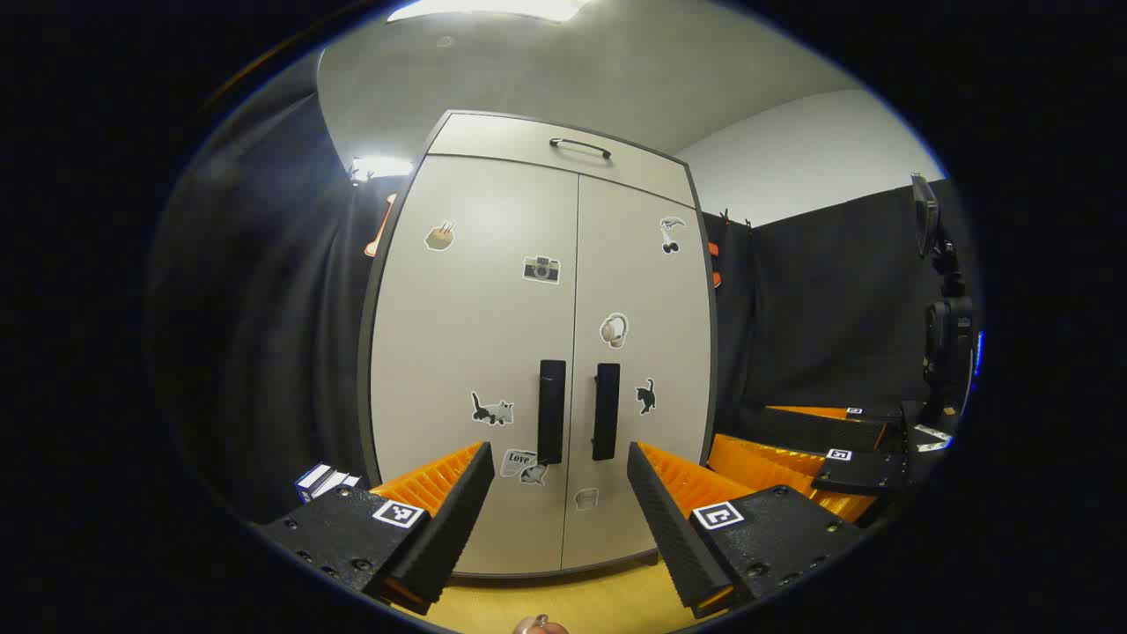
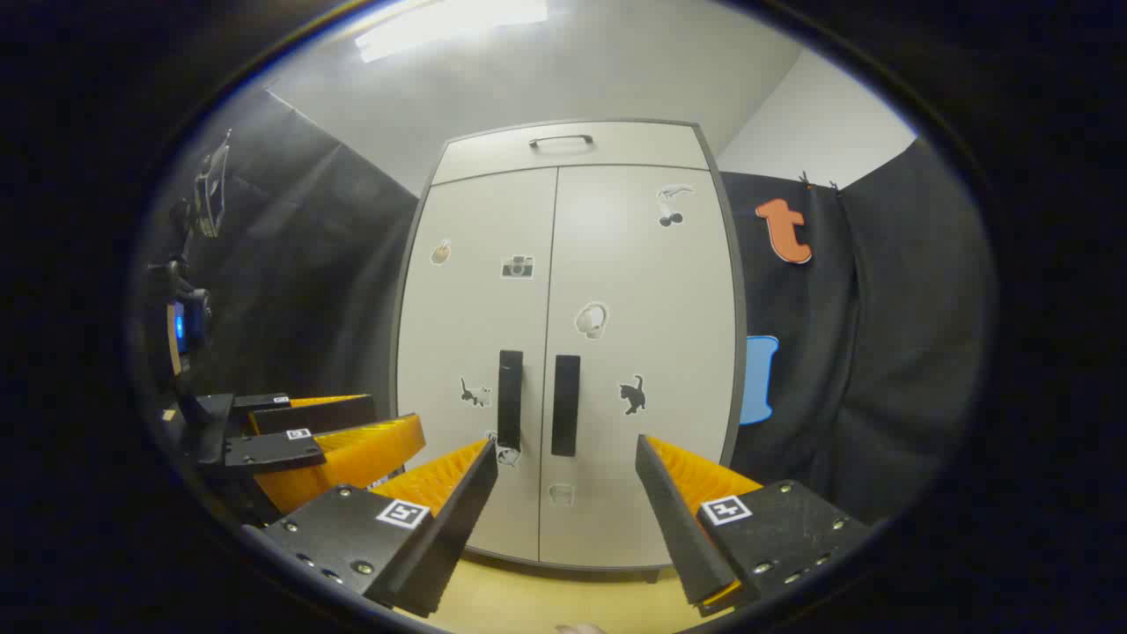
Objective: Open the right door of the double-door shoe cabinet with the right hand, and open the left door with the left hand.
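Both grippers are sitting wide open right now, nothing between the fingers on either one. In the left gripper view the left gripper is hanging in front of the pale grey double-door shoe cabinet, well apart from it, with the two black vertical bar handles showing right in the gap between its spread fingers. The left door's handle is lining up closest to the gripper's centre and the right door's handle is sitting just beside it across the seam. Off to the right in that same view the right gripper is hovering lower down beside the cabinet, also apart from it. In the right gripper view the right gripper is pointing at the same cabinet from a bit farther back, fingers spread, with both handles again framed above and between them, neither one touched. Both doors are looking fully closed, flush along the middle seam. Little animal and camera stickers are dotting the door fronts, and the cabinet is standing on a light wooden floor.
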`<state>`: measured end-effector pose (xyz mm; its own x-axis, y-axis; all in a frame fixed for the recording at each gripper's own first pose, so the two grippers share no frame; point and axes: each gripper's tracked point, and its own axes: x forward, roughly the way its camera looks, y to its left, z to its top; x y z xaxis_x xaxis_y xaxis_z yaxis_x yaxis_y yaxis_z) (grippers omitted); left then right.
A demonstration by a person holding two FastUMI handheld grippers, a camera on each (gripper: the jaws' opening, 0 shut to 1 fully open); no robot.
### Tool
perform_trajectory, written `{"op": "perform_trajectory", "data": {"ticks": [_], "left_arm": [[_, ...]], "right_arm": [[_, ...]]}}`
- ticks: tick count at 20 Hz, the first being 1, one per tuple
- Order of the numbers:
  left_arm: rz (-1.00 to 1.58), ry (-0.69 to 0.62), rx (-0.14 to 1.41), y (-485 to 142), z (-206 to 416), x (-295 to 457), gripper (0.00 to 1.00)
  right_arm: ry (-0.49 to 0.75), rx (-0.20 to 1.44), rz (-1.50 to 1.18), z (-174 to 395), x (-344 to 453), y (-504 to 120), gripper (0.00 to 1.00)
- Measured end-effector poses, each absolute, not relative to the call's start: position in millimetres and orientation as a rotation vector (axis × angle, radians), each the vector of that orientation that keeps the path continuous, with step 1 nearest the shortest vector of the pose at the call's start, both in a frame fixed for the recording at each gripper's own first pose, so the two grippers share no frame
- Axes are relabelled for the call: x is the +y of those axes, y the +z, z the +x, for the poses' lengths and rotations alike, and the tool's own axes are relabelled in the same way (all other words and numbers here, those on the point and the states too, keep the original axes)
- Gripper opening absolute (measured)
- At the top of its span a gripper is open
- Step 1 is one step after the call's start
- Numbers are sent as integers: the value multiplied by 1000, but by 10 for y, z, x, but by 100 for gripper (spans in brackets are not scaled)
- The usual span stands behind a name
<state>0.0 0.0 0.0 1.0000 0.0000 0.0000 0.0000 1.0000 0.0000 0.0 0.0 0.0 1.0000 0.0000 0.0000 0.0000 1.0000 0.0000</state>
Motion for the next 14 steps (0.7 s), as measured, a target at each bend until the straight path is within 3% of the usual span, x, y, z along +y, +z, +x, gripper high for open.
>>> {"op": "perform_trajectory", "data": {"ticks": [13, 14], "left_arm": [[-7, 0, 20, -88, 51, 152, 95], [-8, 3, 22, -91, 51, 169, 91]], "right_arm": [[-31, 18, -22, 60, 33, -59, 96], [-31, 21, -20, 59, 37, -70, 96]]}}
